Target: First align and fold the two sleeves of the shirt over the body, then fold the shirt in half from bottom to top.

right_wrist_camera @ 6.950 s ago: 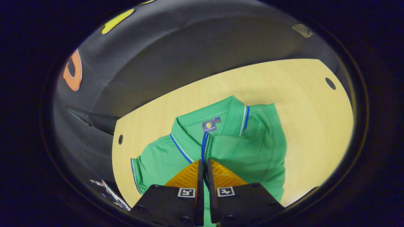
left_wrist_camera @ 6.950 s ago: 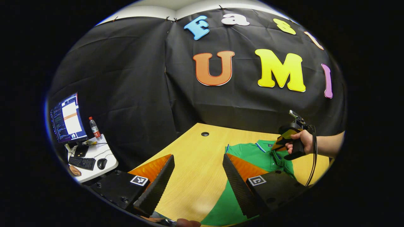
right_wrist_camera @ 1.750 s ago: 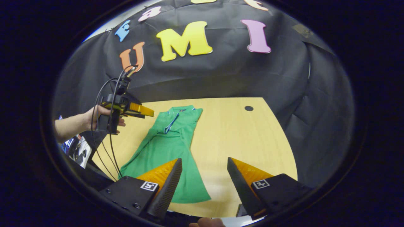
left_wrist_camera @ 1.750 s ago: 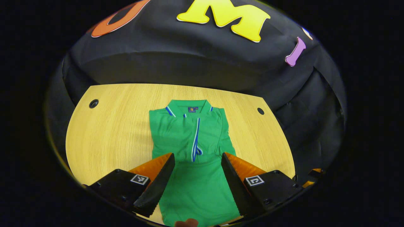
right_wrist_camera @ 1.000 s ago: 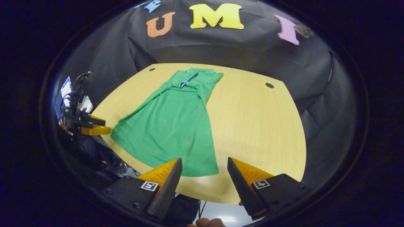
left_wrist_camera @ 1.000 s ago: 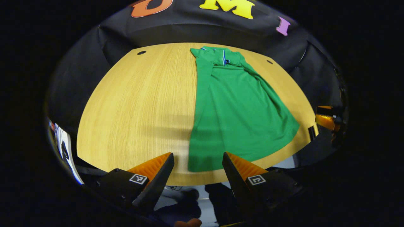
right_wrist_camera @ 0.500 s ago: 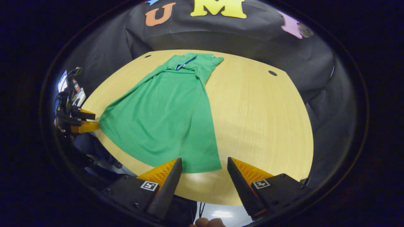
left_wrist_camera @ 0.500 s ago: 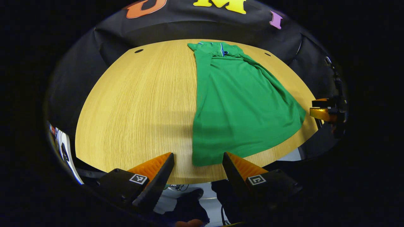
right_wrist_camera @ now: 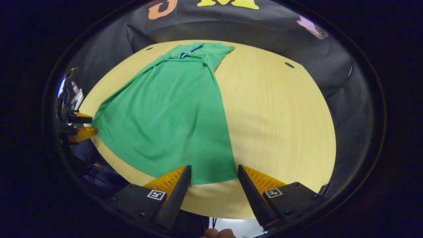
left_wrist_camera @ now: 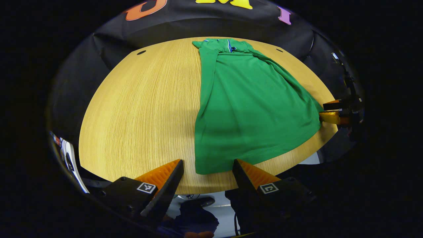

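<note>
**Polo shirt flat on the table, both grippers at its hem corners**

Polo shirt [left_wrist_camera: 251,102], green with blue-and-white trim at the collar, lies lengthwise on the light wooden table [left_wrist_camera: 138,109]. Its collar is at the far edge near the black cloth wall, and its hem is at the near edge. Both sleeves are folded in over the body, so the upper part is narrow and the cloth flares wider toward the hem.

In the left gripper view, the left gripper [left_wrist_camera: 206,168] hangs at the near edge of the table, tilted down and pointing forward along the shirt. Its fingers stand wide apart, one on each side of the near-left hem corner; whether they touch the cloth cannot be told. The right gripper shows at the far right of this view, level with the table edge, its tip just beside the other hem corner.

In the right gripper view, the right gripper [right_wrist_camera: 213,173] takes the same pose at the near-right hem corner of the shirt [right_wrist_camera: 172,109]: angled down over the table [right_wrist_camera: 281,115] edge, fingers spread wide with the corner between them, holding nothing that can be seen. The left gripper appears at the far left of this view, by the opposite corner of the hem.

Two round cable holes sit in the table's far corners. Floor shows beneath the near edge of the table.
</note>
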Demonstrator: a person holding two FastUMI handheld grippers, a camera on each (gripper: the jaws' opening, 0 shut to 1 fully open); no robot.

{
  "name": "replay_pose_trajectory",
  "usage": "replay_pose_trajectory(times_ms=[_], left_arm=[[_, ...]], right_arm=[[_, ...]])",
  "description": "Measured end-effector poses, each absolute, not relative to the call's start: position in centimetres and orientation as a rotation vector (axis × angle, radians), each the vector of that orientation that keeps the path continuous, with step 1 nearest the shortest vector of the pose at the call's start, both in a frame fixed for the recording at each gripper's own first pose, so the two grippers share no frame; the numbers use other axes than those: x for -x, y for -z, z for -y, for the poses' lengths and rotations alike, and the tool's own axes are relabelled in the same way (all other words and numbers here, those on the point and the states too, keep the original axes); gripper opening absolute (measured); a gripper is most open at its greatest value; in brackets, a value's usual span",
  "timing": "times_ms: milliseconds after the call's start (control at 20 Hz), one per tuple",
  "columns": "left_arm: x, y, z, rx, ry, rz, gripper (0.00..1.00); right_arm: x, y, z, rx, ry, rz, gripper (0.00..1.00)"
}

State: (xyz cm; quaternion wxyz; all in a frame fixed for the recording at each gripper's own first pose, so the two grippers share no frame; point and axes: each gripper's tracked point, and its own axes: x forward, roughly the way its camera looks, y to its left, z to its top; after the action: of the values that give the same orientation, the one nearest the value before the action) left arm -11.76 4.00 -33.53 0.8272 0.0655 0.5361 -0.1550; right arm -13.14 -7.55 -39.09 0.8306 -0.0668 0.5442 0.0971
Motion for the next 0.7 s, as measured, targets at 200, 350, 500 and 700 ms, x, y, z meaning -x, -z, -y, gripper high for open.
replay_pose_trajectory(times_ms=[200, 350, 500, 700], left_arm=[[11.8, 33.5, -3.8, -0.151, 0.337, -1.105, 0.99], [11.3, 33.4, -3.5, -0.133, 0.322, -1.098, 0.94], [11.5, 33.5, -2.7, -0.126, 0.310, -1.093, 0.72], [11.0, 33.6, -2.3, -0.135, 0.294, -1.083, 0.11]], right_arm=[[13.4, 39.1, 7.5, 0.133, -0.201, -1.156, 0.86], [13.4, 38.8, 7.7, 0.136, -0.208, -1.156, 0.92], [13.0, 39.2, 7.3, 0.109, -0.201, -1.172, 0.65], [12.5, 38.8, 7.1, 0.049, -0.183, -1.205, 0.18]])
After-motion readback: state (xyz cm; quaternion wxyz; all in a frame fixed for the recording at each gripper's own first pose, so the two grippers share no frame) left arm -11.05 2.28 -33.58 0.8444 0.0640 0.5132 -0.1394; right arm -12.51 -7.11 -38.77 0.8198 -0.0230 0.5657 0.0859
